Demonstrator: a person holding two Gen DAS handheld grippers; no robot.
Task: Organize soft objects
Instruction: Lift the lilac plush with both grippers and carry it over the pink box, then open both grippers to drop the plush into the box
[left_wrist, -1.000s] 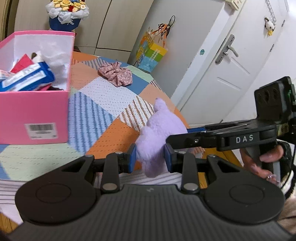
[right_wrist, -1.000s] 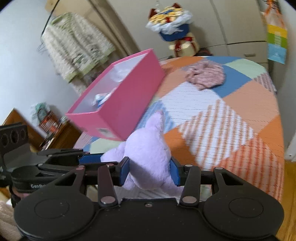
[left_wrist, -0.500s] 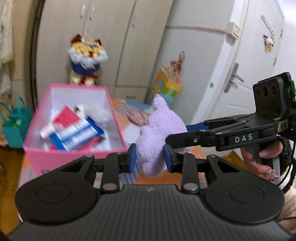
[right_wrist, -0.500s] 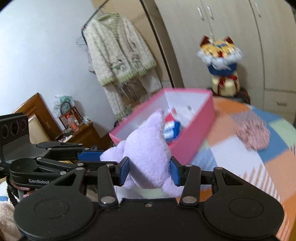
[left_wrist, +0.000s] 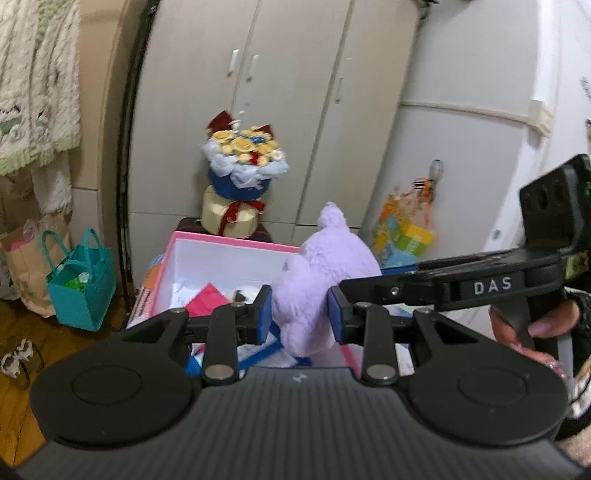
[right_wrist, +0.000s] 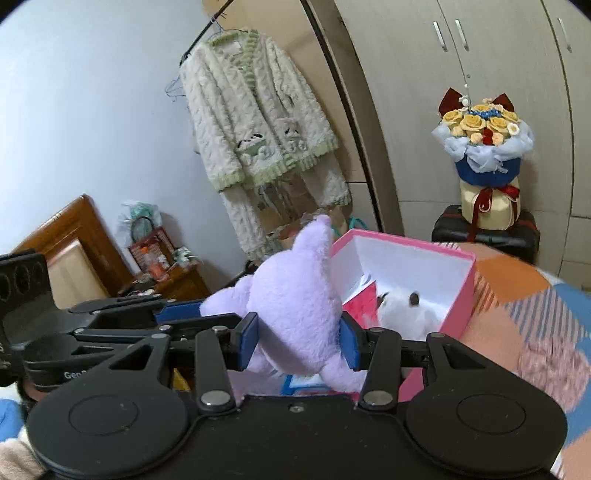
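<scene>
Fig.: two-handed carry of a soft toy. Both claws are pointing slightly downward and gripping the same lilac plush toy (left_wrist: 325, 280) from opposite sides. L claw (left_wrist: 300, 314) is clenching the toy's lower part betw. its blue pads; R claw (right_wrist: 298, 341) is clamping the body, w/ the toy's pointed end sticking upward. R claw is also showing in the L view as a black arm crossing in from the right, w/ a hand (left_wrist: 532, 328) wrapping its handle. The toy is hanging in the air just above the near end of the open pink box (right_wrist: 458, 291), which is sitting on the patchwork-covered counter (right_wrist: 517, 280). Vs. 1 s ago: the toy was low over the counter, short of the box; both claws are now rising and carrying it over the box rim, grips unchanged.
</scene>
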